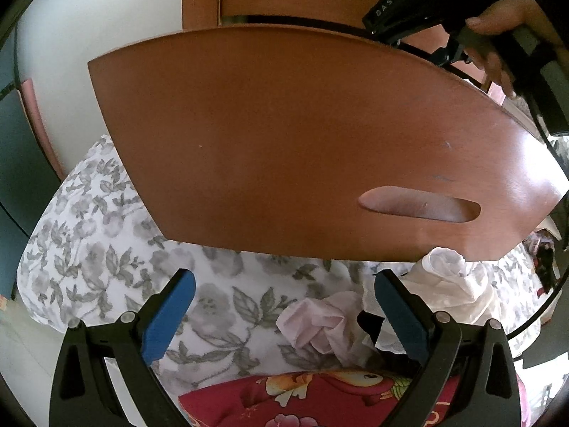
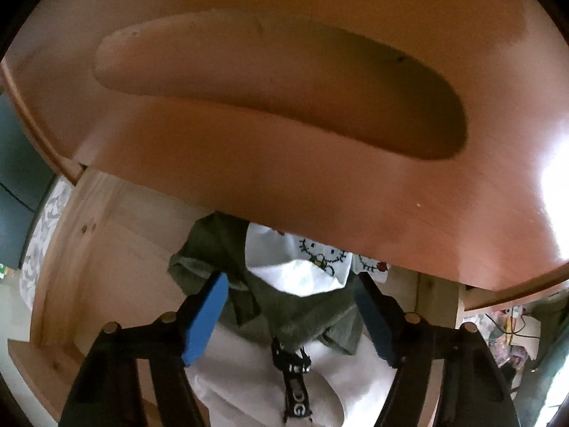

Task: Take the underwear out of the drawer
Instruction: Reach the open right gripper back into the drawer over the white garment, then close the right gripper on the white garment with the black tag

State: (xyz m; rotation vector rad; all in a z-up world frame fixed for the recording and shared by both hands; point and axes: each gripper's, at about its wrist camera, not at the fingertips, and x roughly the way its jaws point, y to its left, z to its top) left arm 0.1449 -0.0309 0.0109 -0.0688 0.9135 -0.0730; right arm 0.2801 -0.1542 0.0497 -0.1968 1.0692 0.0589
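In the right wrist view the drawer (image 2: pixel 89 249) of pale wood holds a crumpled olive-green garment (image 2: pixel 213 245), a white garment with stitched figures (image 2: pixel 302 270) and a black lettered strap (image 2: pixel 293 384). My right gripper (image 2: pixel 290 281) points down into this pile. Its blue pads (image 2: pixel 208 316) stand apart on either side of the green and white cloth, so it is open. In the left wrist view my left gripper (image 1: pixel 284 277) hangs open and empty over the bed. A pale pink garment (image 1: pixel 316 320) and a white one (image 1: pixel 448 274) lie just beyond it.
A brown wooden front with a recessed grip (image 1: pixel 284 142) fills the left wrist view; a similar panel (image 2: pixel 284 178) overhangs the drawer in the right one. A hand (image 1: pixel 505 21) holds the right tool behind it. A grey floral sheet (image 1: pixel 89 235) and a red flowered blanket (image 1: pixel 320 398) cover the bed.
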